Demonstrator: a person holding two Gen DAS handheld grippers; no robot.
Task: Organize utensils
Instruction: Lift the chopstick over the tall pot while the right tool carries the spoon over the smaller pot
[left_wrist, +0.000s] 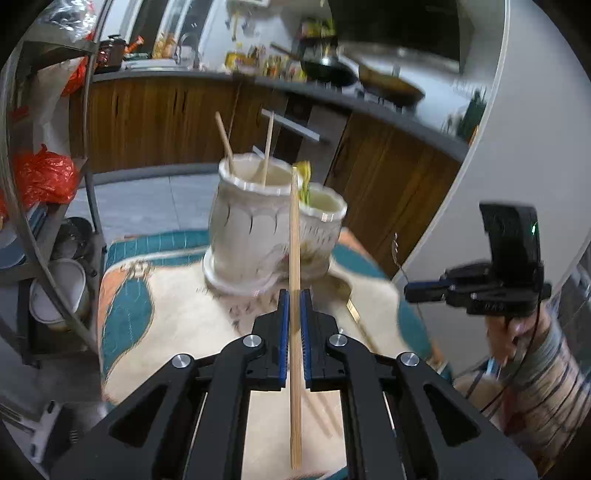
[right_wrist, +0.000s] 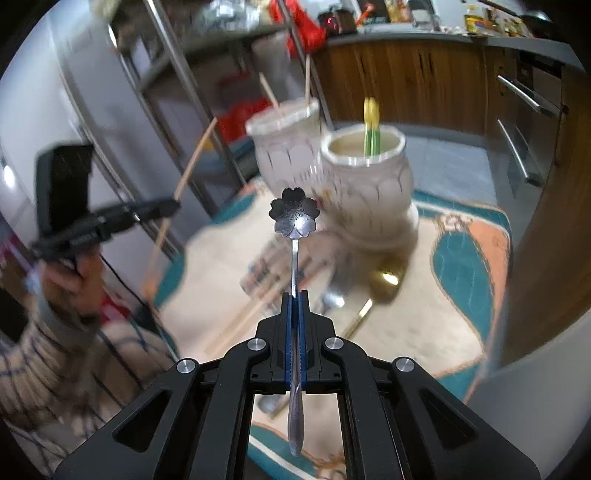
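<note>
Kitchen cabinets back a patterned mat (left_wrist: 177, 314) with two pots. Left gripper (left_wrist: 294, 295) clamps a chopstick (left_wrist: 294, 258) at frame centre, below the left pot (left_wrist: 251, 221) — lift, tip it in. Right gripper (right_wrist: 294, 299) clamps a spoon (right_wrist: 294, 218); aim for the right pot (right_wrist: 365, 173).

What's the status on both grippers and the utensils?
Left gripper shut on chopstick. Right gripper shut on flower spoon. Two pots ahead on the mat, nothing blocking; gold spoon and other chopsticks left on mat.
</note>
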